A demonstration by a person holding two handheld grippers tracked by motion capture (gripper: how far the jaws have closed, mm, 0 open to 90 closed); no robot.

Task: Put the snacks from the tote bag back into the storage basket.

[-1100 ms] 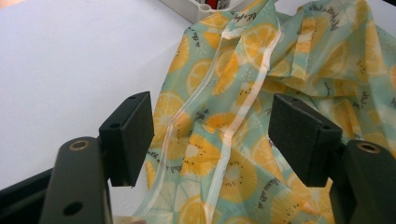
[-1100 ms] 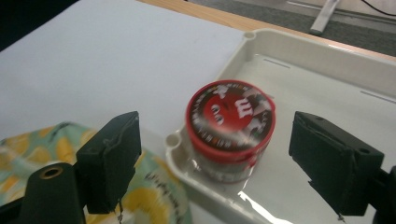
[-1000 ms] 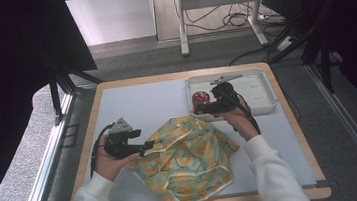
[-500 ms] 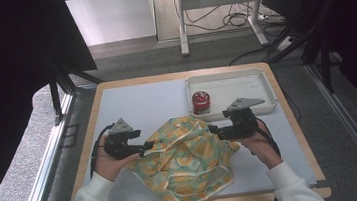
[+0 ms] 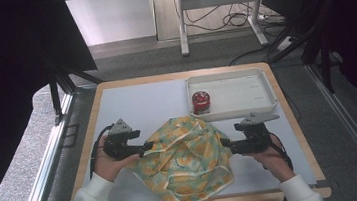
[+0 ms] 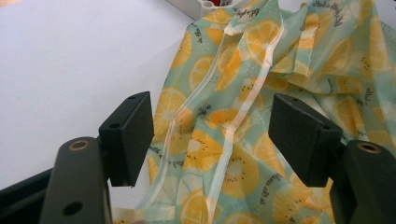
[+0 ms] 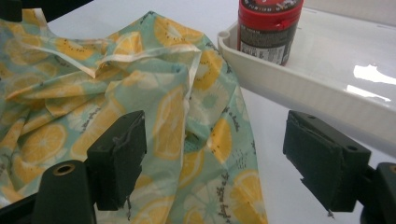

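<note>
Teal cloth (image 5: 188, 155), orange-slice print.

Your right gripper (image 5: 227, 145) has moved back from the red jar (image 5: 200, 101) in the white tray (image 5: 247, 108) toward the desk's near edge; it now sits, jaws apart, at the cloth's (image 5: 188, 160) right side.

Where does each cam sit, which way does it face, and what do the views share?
High view: above the person's side, looking forward and down on the table; both forearms, left gripper and right gripper show.
Left gripper view: rides the left gripper, looking along its open jaws at the lemon-print cloth.
Right gripper view: rides the right gripper, jaws open, facing cloth, white tray and red jar.
Shared: the cloth lies in all three.
</note>
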